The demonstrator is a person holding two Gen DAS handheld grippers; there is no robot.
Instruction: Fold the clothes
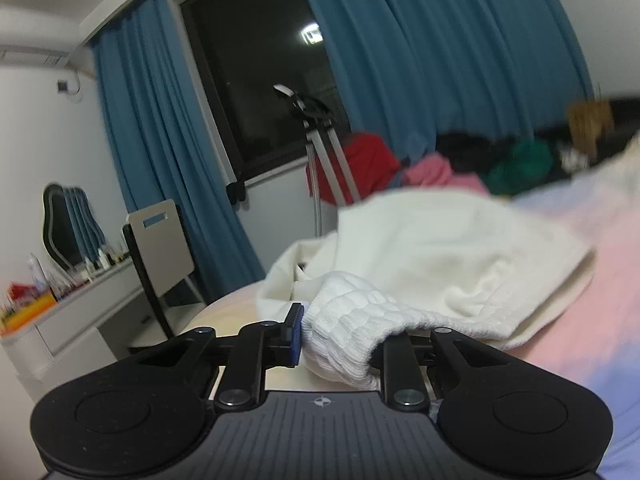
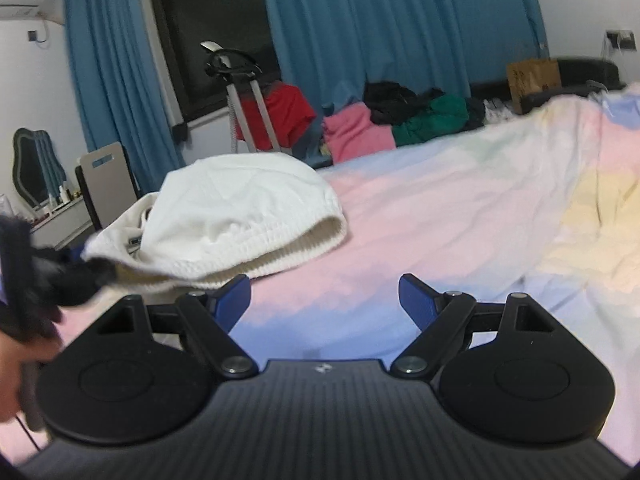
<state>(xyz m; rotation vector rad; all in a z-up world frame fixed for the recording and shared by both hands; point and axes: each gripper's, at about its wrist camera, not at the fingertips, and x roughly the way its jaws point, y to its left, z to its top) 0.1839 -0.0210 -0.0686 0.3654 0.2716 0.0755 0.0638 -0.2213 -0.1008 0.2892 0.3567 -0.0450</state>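
Note:
A white garment (image 1: 432,248) with a ribbed elastic band lies bunched on the pastel bedsheet (image 1: 580,340). My left gripper (image 1: 340,340) is shut on the ribbed band, which drapes over and hides the right finger. In the right wrist view the same white garment (image 2: 240,216) sits left of centre, with the left gripper (image 2: 76,276) holding its near-left edge, slightly lifted. My right gripper (image 2: 324,300) is open and empty above the sheet (image 2: 440,220), just right of the garment.
A pile of red, pink, green and black clothes (image 2: 380,120) lies at the bed's far side. A clothes steamer stand (image 2: 244,92), blue curtains (image 2: 360,20), a chair (image 2: 104,180) and a cluttered desk (image 1: 60,304) stand at left.

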